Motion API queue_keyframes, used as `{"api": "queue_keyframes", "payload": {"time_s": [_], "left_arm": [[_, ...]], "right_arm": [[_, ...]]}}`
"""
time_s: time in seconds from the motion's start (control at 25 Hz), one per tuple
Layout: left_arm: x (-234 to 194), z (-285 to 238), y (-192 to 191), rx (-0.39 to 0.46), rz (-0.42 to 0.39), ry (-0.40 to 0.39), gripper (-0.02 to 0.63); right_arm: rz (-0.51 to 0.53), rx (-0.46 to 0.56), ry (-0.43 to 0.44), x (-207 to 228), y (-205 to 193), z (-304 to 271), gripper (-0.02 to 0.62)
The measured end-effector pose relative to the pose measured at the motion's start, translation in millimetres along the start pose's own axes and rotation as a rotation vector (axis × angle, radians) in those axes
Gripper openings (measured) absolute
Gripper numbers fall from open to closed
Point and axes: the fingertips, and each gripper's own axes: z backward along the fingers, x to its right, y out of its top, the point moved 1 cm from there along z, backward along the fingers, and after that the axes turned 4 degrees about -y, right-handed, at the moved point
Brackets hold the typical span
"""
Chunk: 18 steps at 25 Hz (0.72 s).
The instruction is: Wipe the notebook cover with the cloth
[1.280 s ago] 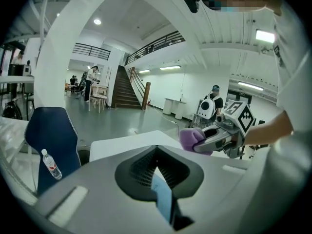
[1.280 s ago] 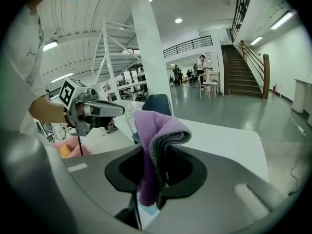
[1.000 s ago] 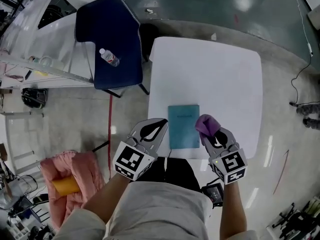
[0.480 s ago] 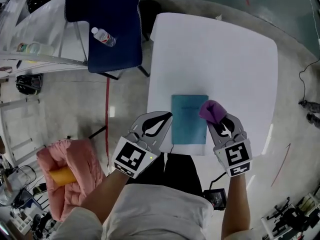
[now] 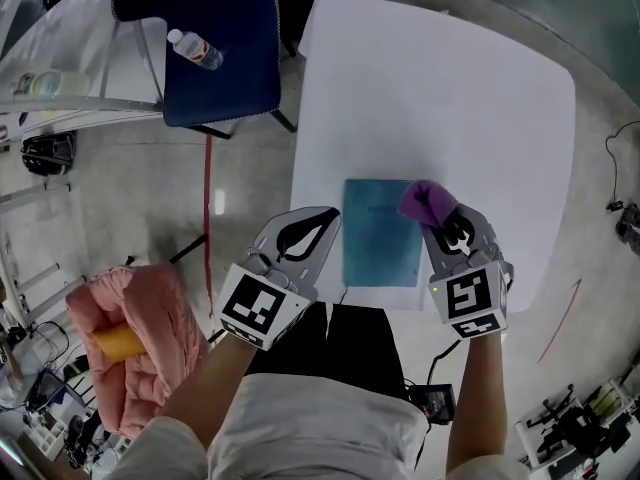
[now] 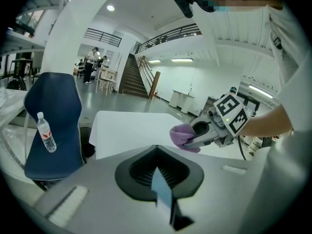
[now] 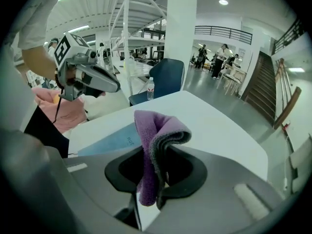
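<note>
A teal notebook [image 5: 378,238] lies flat near the front edge of the white table [image 5: 450,88]. My right gripper [image 5: 447,224] is shut on a folded purple cloth [image 5: 426,202], which hangs over the notebook's far right corner. In the right gripper view the cloth [image 7: 155,130] sticks up out of the jaws, with the notebook [image 7: 113,139] below to the left. My left gripper [image 5: 322,226] is shut with nothing in it, just off the notebook's left edge at the table's side. A teal sliver of the notebook [image 6: 162,194] shows through its jaws.
A dark blue chair [image 5: 220,58] carrying a water bottle [image 5: 194,50] stands left of the table. A pink bundle [image 5: 150,343] with an orange object lies on the floor at lower left. People stand far back in the hall [image 7: 222,55].
The right gripper has carried the cloth a little farther along the notebook's right edge toward its far corner. The left gripper stays beside the notebook's left edge.
</note>
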Motion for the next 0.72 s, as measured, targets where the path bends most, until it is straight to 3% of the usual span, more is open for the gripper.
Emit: {"api": "queue_keyframes", "payload": {"time_s": [0.44,0.72], "left_arm": [[-25,-8,-21,-0.002,0.034,0.029,0.0],[-22,-5,-31,-0.014,0.055,0.019,0.0]], "right_arm": [[0.337,-0.136,0.038,-7,-10,-48,0.109],[0.424,-0.193,0.076,-15,-22,-63,0.109]]}}
